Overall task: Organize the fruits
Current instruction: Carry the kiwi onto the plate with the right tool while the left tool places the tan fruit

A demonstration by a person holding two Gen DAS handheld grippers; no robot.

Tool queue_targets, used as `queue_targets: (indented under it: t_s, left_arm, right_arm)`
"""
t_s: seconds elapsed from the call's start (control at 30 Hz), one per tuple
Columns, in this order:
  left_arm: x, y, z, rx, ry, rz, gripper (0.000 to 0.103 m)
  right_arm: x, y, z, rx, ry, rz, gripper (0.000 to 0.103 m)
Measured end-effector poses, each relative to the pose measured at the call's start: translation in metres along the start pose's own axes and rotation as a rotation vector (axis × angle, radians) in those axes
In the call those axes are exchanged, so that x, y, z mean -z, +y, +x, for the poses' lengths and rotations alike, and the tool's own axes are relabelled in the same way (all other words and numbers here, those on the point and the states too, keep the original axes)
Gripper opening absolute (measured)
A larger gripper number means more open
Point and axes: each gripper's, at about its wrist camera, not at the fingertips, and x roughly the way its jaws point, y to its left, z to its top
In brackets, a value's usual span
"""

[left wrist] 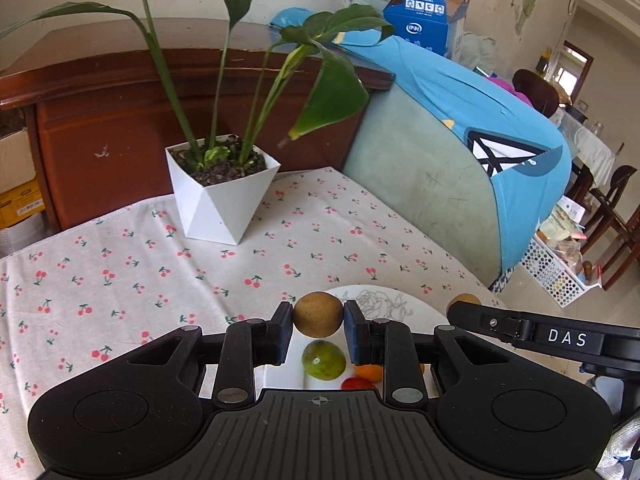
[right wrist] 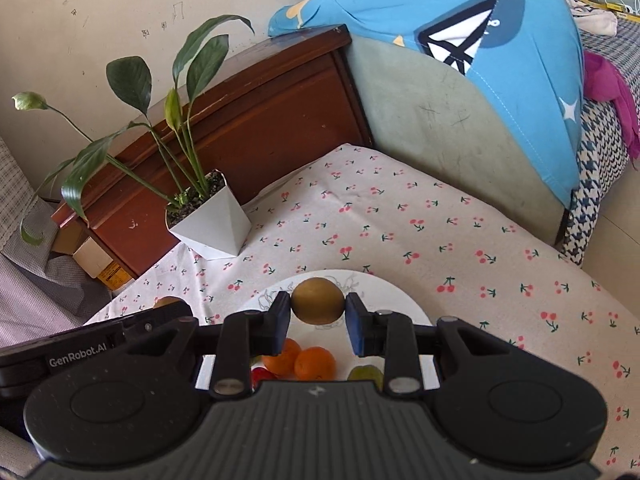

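My left gripper (left wrist: 319, 334) is shut on a brown kiwi (left wrist: 319, 314), held above a white plate (left wrist: 384, 304) with a flower drawing. My right gripper (right wrist: 318, 320) is shut on another brown kiwi (right wrist: 318, 300) above the same plate (right wrist: 396, 292). On the plate lie a green mango (left wrist: 324, 360), two oranges (right wrist: 314, 362), and a red fruit (left wrist: 356, 383). In the left wrist view the right gripper's body (left wrist: 532, 332) shows at the right with its kiwi (left wrist: 464, 300) peeking behind. In the right wrist view the left gripper's body (right wrist: 96, 344) shows at the left.
The plate sits on a cherry-print tablecloth (left wrist: 120, 272). A white faceted pot with a leafy plant (left wrist: 220, 196) stands at the table's far side. Behind are a wooden cabinet (left wrist: 104, 120) and a cushion with a blue cover (left wrist: 480, 128). A perforated basket (left wrist: 560, 268) stands on the floor at right.
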Motion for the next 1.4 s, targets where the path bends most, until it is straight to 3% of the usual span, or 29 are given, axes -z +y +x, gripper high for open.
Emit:
queue_targets:
  t_s: [0.37,1.0,1.23,1.4]
  left_arm:
    - [0.004,-0.019,0.027,0.011,0.025,0.03,0.025]
    - [0.009,-0.037,0.047,-0.003,0.061,0.04,0.027]
    - [0.005,-0.039,0.039,-0.05,0.056,0.04,0.056]
    - [0.003,-0.037,0.032,-0.089,0.063,0.013,0.066]
  right_arm:
    - [0.01,-0.009,0.019,0.027,0.067,-0.009,0.03]
    - [0.017,-0.015,0.03,0.06,0.094,0.005,0.033]
    - [0.015,-0.016,0.024,0.071,0.085,0.016,0.035]
    - [0.014,-0.014,0.02,0.081,0.087,0.027,0.042]
